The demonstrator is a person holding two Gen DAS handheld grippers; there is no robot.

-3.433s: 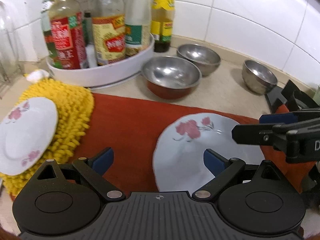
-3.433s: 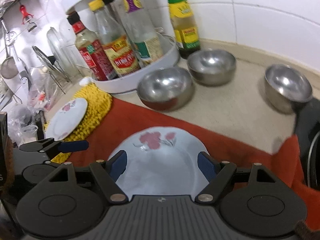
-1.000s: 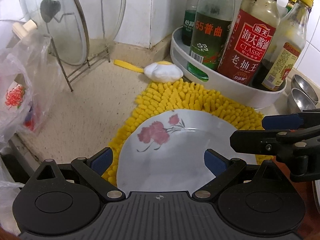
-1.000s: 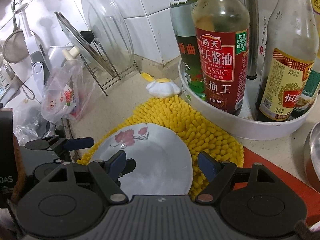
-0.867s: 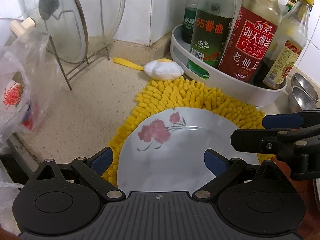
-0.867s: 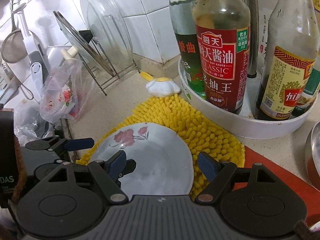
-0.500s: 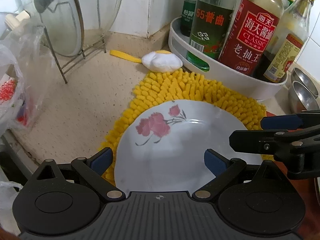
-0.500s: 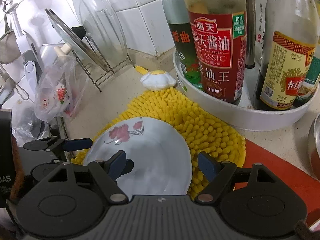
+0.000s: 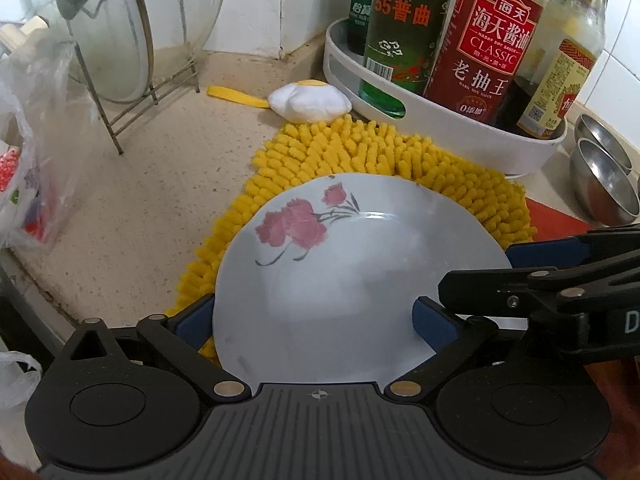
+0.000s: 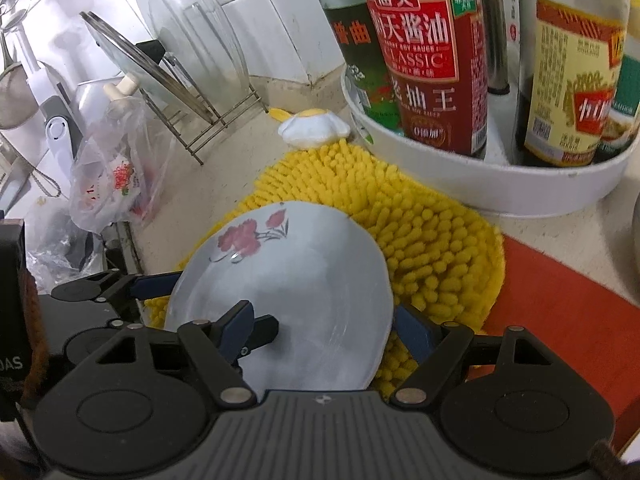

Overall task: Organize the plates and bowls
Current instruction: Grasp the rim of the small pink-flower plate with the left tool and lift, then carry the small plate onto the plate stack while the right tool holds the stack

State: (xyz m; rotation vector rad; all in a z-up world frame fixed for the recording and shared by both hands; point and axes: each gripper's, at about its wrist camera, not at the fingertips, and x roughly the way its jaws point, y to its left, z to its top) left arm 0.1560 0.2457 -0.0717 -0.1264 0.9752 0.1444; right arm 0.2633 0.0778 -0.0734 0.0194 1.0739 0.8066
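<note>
Straddling plate, left tongs just widened, fully apart; right tongs part-open astride rim.

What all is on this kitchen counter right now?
plate: one seen, white with pink flowers, on the mat
mat: one, yellow, on the counter
cloth: one, red, right of mat
tray: one, white, behind mat
bottles: at least four, mixed, in tray
bowls: two, steel, far right
lids: two, glass, in rack, back left
bag: one, clear, left
left gripper: black, blue pads, jaws just opened wider, plate between them
right gripper: black, jaws apart at plate
</note>
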